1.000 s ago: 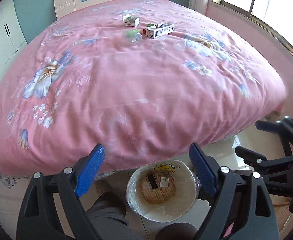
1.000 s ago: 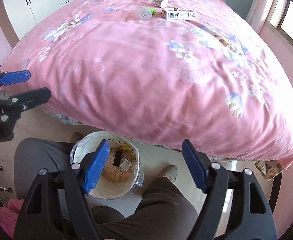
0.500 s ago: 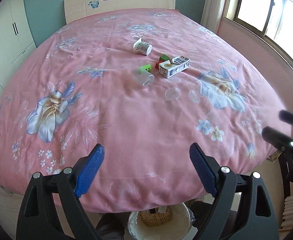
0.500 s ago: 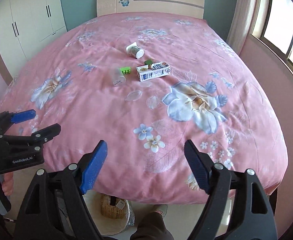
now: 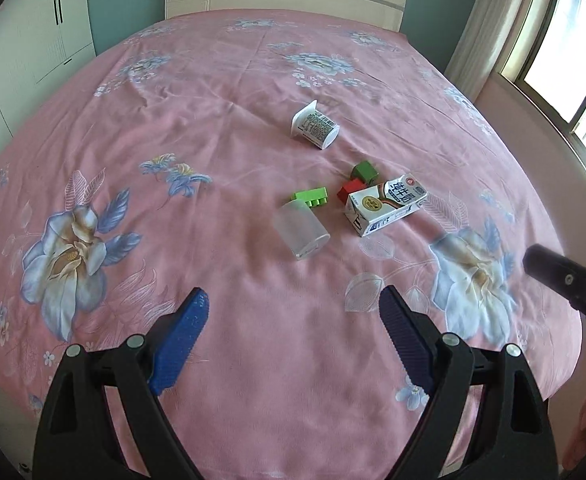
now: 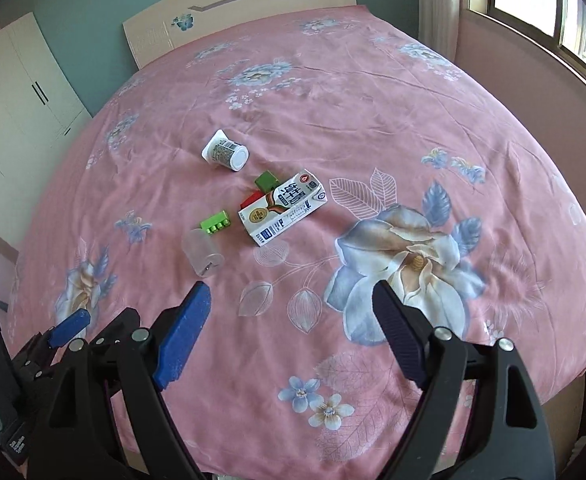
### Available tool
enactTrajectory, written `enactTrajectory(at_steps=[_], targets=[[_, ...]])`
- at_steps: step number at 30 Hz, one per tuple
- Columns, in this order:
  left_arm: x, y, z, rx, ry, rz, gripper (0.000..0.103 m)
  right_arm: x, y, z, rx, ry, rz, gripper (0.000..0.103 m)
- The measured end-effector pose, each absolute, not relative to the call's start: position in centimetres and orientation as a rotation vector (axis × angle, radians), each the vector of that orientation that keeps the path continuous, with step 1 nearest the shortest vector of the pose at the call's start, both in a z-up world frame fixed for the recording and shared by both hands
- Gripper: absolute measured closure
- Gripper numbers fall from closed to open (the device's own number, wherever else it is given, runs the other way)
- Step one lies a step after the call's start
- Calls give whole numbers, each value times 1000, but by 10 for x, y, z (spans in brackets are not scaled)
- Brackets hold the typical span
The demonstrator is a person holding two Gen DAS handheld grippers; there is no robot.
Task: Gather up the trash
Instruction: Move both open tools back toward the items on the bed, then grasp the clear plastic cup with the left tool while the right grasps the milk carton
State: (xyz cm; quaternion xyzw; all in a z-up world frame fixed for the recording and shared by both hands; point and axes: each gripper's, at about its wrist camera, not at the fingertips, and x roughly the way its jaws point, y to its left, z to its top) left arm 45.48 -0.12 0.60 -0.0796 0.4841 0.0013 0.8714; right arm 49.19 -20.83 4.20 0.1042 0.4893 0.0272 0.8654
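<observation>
hovering over the pink bed (image 5: 253, 80), the left gripper (image 5: 293, 312) gapes empty; the right gripper (image 6: 291, 304), also empty, has just been widening. mid-frame lie a clear cup (image 5: 302, 229), milk carton (image 5: 385, 204), yogurt cup (image 5: 315, 125) and toy blocks (image 5: 313, 197).

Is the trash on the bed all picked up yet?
Not yet. Both tongs, left and right, are open and hold nothing. Lying on the pink bed are the milk carton, the yogurt cup and the clear plastic cup, none picked up. The toy bricks beside them look like toys, not trash.
</observation>
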Motion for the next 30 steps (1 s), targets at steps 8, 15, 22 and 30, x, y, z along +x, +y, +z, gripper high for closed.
enactTrajectory(at_steps=[8,15,22,30], targets=[[519,3,-33,-258,1067,28,14,581,-201,-6,330,1085,-54,21],[559,1,-69,-287,1097,42,14,641,-203,-48,408,1106,-163,21],[583,1,-99,-316,1128,50,14,680,-210,-94,536,1167,-241,21],[602,-9,-135,-232,1204,92,14,700,-201,-138,522,1266,-292,21]])
